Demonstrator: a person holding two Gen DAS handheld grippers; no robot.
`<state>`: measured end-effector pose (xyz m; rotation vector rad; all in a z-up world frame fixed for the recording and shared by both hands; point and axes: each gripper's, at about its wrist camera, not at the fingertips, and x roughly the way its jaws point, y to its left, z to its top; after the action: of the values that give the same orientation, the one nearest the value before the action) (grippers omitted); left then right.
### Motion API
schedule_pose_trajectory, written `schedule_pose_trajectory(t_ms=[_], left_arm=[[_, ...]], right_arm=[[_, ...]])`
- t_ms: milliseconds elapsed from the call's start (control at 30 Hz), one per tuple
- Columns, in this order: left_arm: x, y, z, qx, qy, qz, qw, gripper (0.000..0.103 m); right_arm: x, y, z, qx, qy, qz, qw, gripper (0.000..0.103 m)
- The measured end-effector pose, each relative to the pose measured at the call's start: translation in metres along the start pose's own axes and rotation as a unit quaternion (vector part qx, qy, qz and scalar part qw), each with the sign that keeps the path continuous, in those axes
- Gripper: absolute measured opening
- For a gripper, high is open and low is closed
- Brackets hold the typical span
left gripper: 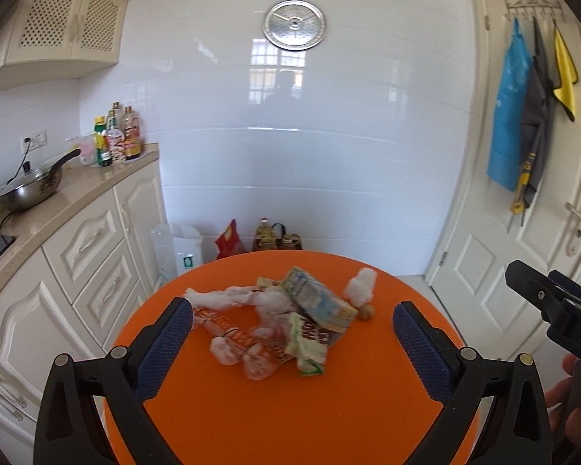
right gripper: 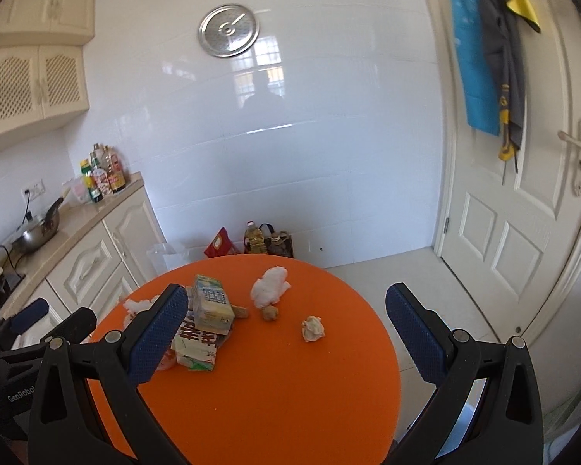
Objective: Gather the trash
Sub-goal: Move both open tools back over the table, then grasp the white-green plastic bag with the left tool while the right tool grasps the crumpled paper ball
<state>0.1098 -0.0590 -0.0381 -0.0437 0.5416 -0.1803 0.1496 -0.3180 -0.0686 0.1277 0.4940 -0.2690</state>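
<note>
Trash pile (left gripper: 286, 325) lies on the orange table (left gripper: 290, 407), ahead betw. the left gripper (left gripper: 292, 327) jaws, spread wide, holding nothing. We judge it light, crushable; carton (left gripper: 317, 298) is stiffest, so grab its sides. Right gripper (right gripper: 286, 319), also spread, alone shows a crumpled wad (right gripper: 313, 328) betw. its jaws.

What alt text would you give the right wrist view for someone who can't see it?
The open right gripper hovers over a round orange table strewn with trash: a drink carton, white tissue wad and crumpled paper ball. Behind are white kitchen tiles, cabinets and a door.
</note>
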Motion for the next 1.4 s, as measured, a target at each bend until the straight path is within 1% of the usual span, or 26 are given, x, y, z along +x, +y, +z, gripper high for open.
schedule_pose_trajectory(t_ms=[33, 67, 133, 200, 233, 300, 333, 400, 433, 467, 500, 533, 700, 767, 833, 867, 967, 1033, 1133, 1167, 1200, 1233, 1267, 1300, 1333, 1400], left_arm=[[-0.001, 0.0, -0.001, -0.004, -0.001, 0.003, 1.0, 0.102], [0.002, -0.001, 0.009, -0.006, 0.0, 0.004, 1.0, 0.102], [0.008, -0.004, 0.014, -0.005, 0.005, 0.006, 1.0, 0.102], [0.017, -0.009, 0.008, 0.0, 0.018, 0.009, 0.9998, 0.102], [0.024, -0.009, 0.01, 0.002, 0.027, 0.007, 0.9996, 0.102], [0.043, -0.017, 0.005, 0.006, 0.049, 0.002, 0.9988, 0.102], [0.054, -0.02, 0.011, 0.007, 0.057, 0.0, 0.9983, 0.102], [0.077, -0.029, 0.008, 0.014, 0.078, -0.002, 0.9969, 0.102], [0.086, -0.029, 0.016, 0.015, 0.085, -0.003, 0.9962, 0.102], [0.099, -0.034, 0.014, 0.017, 0.096, -0.002, 0.9952, 0.102], [0.108, -0.033, 0.021, 0.017, 0.101, -0.002, 0.9947, 0.102], [0.122, -0.037, 0.021, 0.018, 0.11, -0.002, 0.9938, 0.102], [0.179, -0.046, 0.039, 0.022, 0.132, 0.002, 0.991, 0.101], [0.203, -0.055, 0.037, 0.027, 0.142, 0.006, 0.9895, 0.1], [0.218, -0.063, 0.035, 0.028, 0.15, 0.01, 0.9883, 0.1], [0.232, -0.068, 0.038, 0.031, 0.155, 0.007, 0.9875, 0.1], [0.254, -0.076, 0.034, 0.035, 0.159, 0.001, 0.9866, 0.098], [0.269, -0.081, 0.033, 0.037, 0.163, -0.002, 0.9859, 0.09], [0.297, -0.085, 0.035, 0.032, 0.175, -0.003, 0.984, 0.082], [0.31, -0.086, 0.041, 0.028, 0.175, -0.004, 0.9842, 0.077], [0.316, -0.086, 0.044, 0.025, 0.172, -0.008, 0.9848, 0.07], [0.32, -0.084, 0.045, 0.021, 0.171, -0.012, 0.985, 0.066], [0.326, -0.081, 0.048, 0.012, 0.174, -0.022, 0.9844, 0.053], [0.339, -0.079, 0.052, 0.002, 0.184, -0.033, 0.9824, 0.042], [0.352, -0.078, 0.055, -0.003, 0.188, -0.038, 0.9814, 0.042], [0.364, -0.077, 0.06, 0.002, 0.183, -0.039, 0.9823, 0.04]], right_arm=[[0.001, 0.005, 0.0, -0.008, 0.0, 0.001, 1.0, 0.103], [0.003, 0.01, 0.0, -0.017, 0.0, 0.001, 1.0, 0.103], [0.007, 0.017, -0.001, -0.03, 0.003, -0.004, 1.0, 0.103], [0.015, 0.021, -0.005, -0.047, 0.013, -0.012, 0.999, 0.103], [0.021, 0.02, -0.007, -0.053, 0.021, -0.015, 0.998, 0.103], [0.032, 0.015, -0.013, -0.053, 0.036, -0.017, 0.998, 0.103], [0.039, 0.011, -0.015, -0.05, 0.043, -0.017, 0.998, 0.103], [0.053, 0.003, -0.019, -0.046, 0.059, -0.022, 0.997, 0.103], [0.061, -0.002, -0.022, -0.043, 0.067, -0.025, 0.996, 0.103], [0.067, -0.004, -0.025, -0.041, 0.074, -0.027, 0.996, 0.103], [0.081, -0.012, -0.032, -0.036, 0.089, -0.03, 0.995, 0.103], [0.081, -0.012, -0.032, -0.036, 0.089, -0.03, 0.995, 0.103], [0.116, -0.029, -0.046, -0.029, 0.128, -0.036, 0.991, 0.103], [0.126, -0.032, -0.05, -0.026, 0.136, -0.034, 0.99, 0.103], [0.136, -0.035, -0.053, -0.029, 0.145, -0.033, 0.988, 0.103], [0.141, -0.035, -0.055, -0.032, 0.148, -0.032, 0.988, 0.103], [0.156, -0.038, -0.059, -0.034, 0.158, -0.032, 0.986, 0.102], [0.164, -0.04, -0.062, -0.031, 0.165, -0.031, 0.985, 0.101], [0.177, -0.043, -0.067, -0.029, 0.178, -0.03, 0.983, 0.1], [0.181, -0.045, -0.068, -0.028, 0.181, -0.029, 0.983, 0.099], [0.184, -0.046, -0.069, -0.027, 0.183, -0.028, 0.982, 0.098], [0.187, -0.046, -0.07, -0.028, 0.185, -0.028, 0.982, 0.097], [0.192, -0.047, -0.072, -0.031, 0.188, -0.028, 0.981, 0.095], [0.196, -0.047, -0.073, -0.033, 0.19, -0.029, 0.981, 0.094], [0.201, -0.047, -0.074, -0.035, 0.193, -0.027, 0.98, 0.092], [0.211, -0.047, -0.076, -0.037, 0.2, -0.023, 0.979, 0.086]])
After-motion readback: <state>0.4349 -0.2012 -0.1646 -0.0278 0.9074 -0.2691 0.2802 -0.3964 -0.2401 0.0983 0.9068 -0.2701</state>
